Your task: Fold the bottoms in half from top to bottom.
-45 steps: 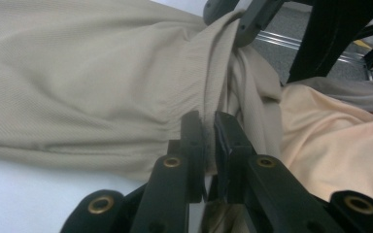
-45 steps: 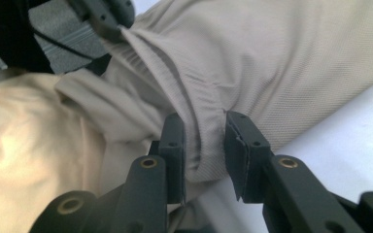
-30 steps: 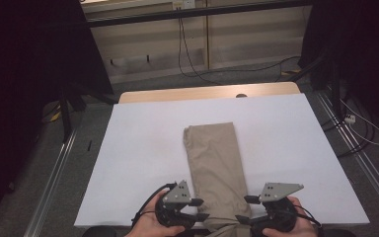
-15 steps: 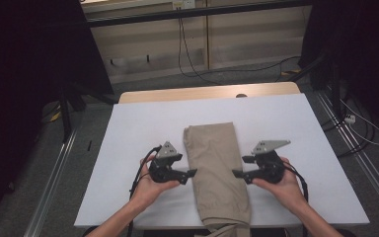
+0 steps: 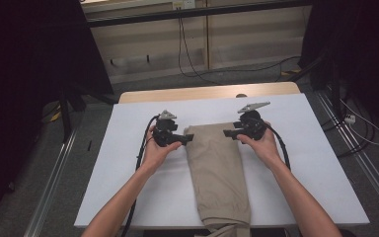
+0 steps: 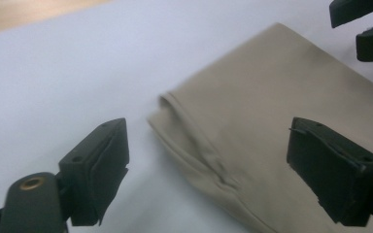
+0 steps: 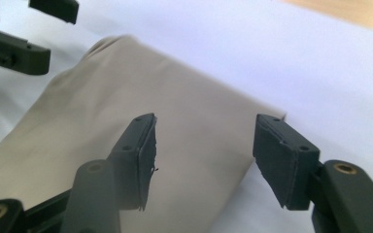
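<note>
The white table sheet [image 5: 128,163] lies bare at the left and right of the high view, giving wide passage. The folded beige cloth [image 5: 217,168] runs down the centre, low and flat. The left gripper [image 5: 188,138] and right gripper [image 5: 228,132] flank its upper end.

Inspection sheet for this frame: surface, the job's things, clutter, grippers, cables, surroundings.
Surface: white sheet over a wooden table.
Job's things: folded beige cloth, lengthwise, near end over the table's front edge.
Clutter: nothing seen.
Grippers: left gripper open, jaws just opening, at the cloth's far left corner; right gripper open, jaws just closing, at the far right corner; neither pressing the cloth.
Cables: black cable from the left gripper; more on the floor.
Surroundings: dark curtains, metal rails.
</note>
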Available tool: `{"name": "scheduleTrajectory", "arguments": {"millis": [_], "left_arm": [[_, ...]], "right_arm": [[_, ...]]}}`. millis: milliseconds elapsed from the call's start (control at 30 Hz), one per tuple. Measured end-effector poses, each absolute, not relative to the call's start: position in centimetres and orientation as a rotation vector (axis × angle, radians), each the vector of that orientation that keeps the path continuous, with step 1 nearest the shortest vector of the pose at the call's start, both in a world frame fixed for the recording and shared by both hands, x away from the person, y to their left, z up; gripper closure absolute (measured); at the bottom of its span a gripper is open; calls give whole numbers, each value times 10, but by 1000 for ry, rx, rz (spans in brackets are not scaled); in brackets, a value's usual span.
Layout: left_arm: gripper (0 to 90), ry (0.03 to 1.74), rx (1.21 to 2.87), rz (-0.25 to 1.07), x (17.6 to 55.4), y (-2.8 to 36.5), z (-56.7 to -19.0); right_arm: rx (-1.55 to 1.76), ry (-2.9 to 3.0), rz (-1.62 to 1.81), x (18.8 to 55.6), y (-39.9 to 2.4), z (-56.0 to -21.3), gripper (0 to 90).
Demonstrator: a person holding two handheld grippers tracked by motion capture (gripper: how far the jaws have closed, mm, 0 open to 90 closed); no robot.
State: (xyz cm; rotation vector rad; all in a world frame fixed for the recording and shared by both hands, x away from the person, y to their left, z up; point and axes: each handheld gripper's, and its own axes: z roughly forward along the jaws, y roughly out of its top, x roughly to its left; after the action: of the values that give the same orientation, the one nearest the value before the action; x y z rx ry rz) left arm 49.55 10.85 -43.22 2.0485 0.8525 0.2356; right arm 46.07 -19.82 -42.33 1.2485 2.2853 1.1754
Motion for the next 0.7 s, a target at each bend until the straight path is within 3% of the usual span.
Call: {"name": "scheduleTrajectory", "arguments": {"millis": [33,333,700], "left_arm": [[139,871,2040,231,500,107,-433],[269,918,2065,231,527,96,-437],[350,972,2079,218,540,98,-459]], "right_arm": [[1239,2279,1190,469,-197,-423,431],[1315,2256,1133,522,-193,-430,464],[1320,2339,1062,528,-196,-456,452]]}}
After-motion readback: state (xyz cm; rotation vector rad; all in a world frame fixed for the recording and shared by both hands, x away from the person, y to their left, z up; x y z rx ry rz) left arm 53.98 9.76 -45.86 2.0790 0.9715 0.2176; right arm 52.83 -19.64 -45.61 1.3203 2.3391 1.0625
